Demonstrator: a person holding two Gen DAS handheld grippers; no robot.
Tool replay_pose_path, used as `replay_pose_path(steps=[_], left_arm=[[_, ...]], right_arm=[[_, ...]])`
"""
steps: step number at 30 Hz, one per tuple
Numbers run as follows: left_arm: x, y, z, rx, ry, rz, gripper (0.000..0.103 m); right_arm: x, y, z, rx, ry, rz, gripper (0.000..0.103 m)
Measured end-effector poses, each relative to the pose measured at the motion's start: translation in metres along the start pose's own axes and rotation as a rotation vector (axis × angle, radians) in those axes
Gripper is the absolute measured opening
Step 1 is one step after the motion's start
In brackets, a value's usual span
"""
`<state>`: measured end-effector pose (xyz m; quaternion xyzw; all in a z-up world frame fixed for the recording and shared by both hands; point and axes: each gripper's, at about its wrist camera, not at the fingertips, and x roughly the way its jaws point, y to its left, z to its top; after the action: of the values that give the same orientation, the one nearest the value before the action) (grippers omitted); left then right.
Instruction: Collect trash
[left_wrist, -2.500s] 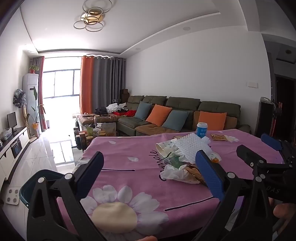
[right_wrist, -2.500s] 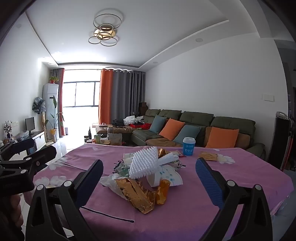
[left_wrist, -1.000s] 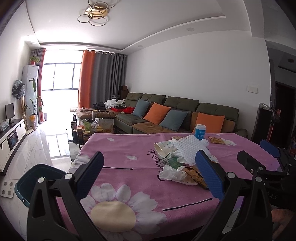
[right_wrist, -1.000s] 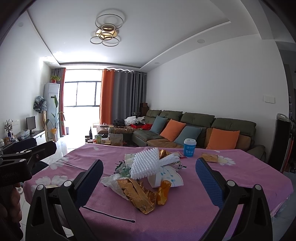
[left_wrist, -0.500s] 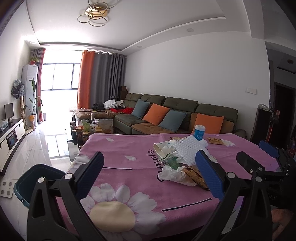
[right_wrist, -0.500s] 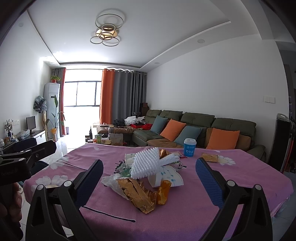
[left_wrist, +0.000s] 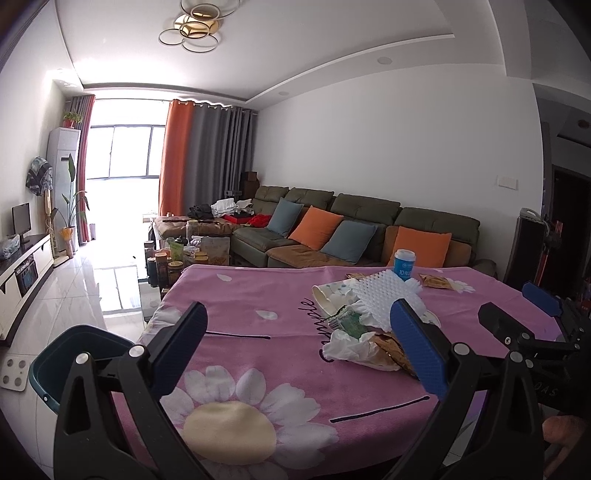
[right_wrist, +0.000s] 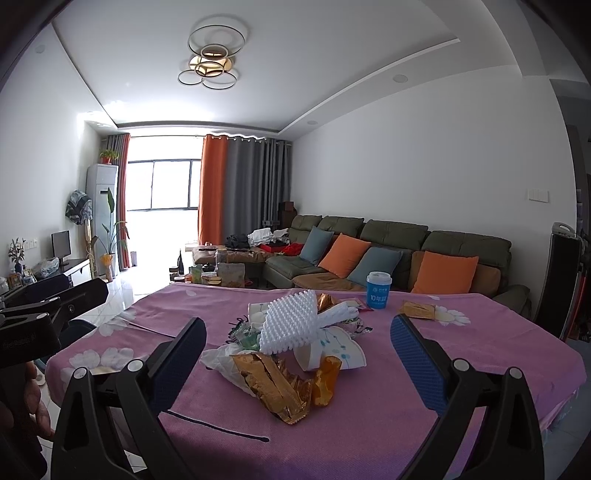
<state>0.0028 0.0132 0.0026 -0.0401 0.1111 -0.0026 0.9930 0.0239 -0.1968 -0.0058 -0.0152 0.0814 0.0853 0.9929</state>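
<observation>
1. The trash pile (right_wrist: 291, 347) sits heaped near the middle of the table, on the pink flowered tablecloth (right_wrist: 388, 413).
2. On top lies a white bumpy foam sheet (right_wrist: 290, 323), propped at a tilt over the rest.
3. Under it, toward the near edge, is a crumpled gold foil wrapper (right_wrist: 273, 384), touching a small orange piece (right_wrist: 325, 376) and a white plastic bag (right_wrist: 221, 360).
4. A tipped paper cup (left_wrist: 328, 295) with a printed pattern lies on its side in the heap.
5. A blue cup with a white lid (right_wrist: 378, 290) stands upright behind the pile, apart from it; a flat gold packet (right_wrist: 417, 308) lies just right of that.
6. The right gripper (right_wrist: 297, 354) hangs over the near edge, fingers spread wide, gripping nothing, the pile framed between them.
7. The left gripper (left_wrist: 297, 347) is likewise splayed and empty, the pile off to its right.
8. A dark teal bin (left_wrist: 70, 362) stands on the floor by the table's left corner.
9. Beyond are a green sofa (right_wrist: 399, 240) with orange and blue cushions, and orange and grey curtains (right_wrist: 236, 188).
</observation>
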Motion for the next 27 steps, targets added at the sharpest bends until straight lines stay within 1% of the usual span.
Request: replay_pose_path(steps=[6,12,18,27], left_arm=[[0.007,0.0,0.0,-0.004,0.024,0.003,0.098],[0.009,-0.002,0.003,0.006,0.005,0.01,0.098],[0.014,-0.002,0.004,0.008,0.008,0.014,0.098],[0.033,-0.001,0.005,0.004,0.035,0.012,0.098]], right_arm=[[0.003,-0.003,0.0,0.007,0.015,-0.001,0.096],[0.007,-0.006,0.002,0.007,0.013,-0.007,0.096],[0.012,-0.007,0.003,0.008,0.019,-0.005,0.096],[0.029,-0.01,0.007,0.005,0.046,-0.003,0.096]])
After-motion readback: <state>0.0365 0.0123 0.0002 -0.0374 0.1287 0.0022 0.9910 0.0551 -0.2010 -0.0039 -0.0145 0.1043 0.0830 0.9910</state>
